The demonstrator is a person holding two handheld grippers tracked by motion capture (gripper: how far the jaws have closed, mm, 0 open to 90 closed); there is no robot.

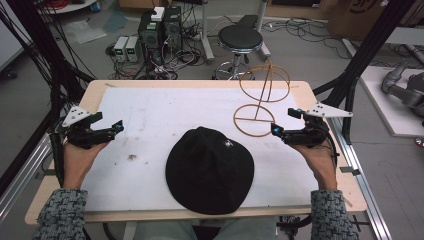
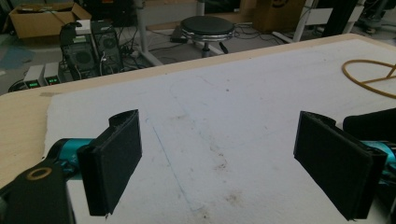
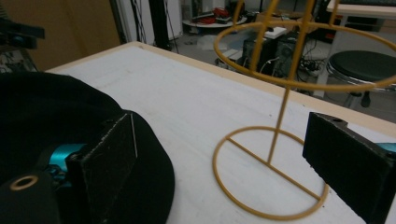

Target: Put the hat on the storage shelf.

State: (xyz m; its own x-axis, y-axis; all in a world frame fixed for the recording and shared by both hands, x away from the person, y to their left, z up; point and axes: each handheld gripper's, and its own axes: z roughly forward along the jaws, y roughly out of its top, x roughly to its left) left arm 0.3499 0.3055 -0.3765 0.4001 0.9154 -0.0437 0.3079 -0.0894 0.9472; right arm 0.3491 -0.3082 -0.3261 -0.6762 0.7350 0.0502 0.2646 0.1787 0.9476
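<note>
A black round hat lies on the white mat near the table's front edge, in the middle. A yellow wire stand, with a ring base, a thin pole and an upper ring, rises at the back right. My left gripper hovers open over the mat's left edge, well left of the hat. My right gripper is open just right of the stand's base. In the left gripper view the open gripper holds nothing. In the right gripper view the open gripper frames the hat and the stand.
The wooden table carries the mat. Beyond its far edge stand a black stool and computer boxes among cables. Black frame posts flank both sides. The hat's brim and the stand's base ring show in the left gripper view.
</note>
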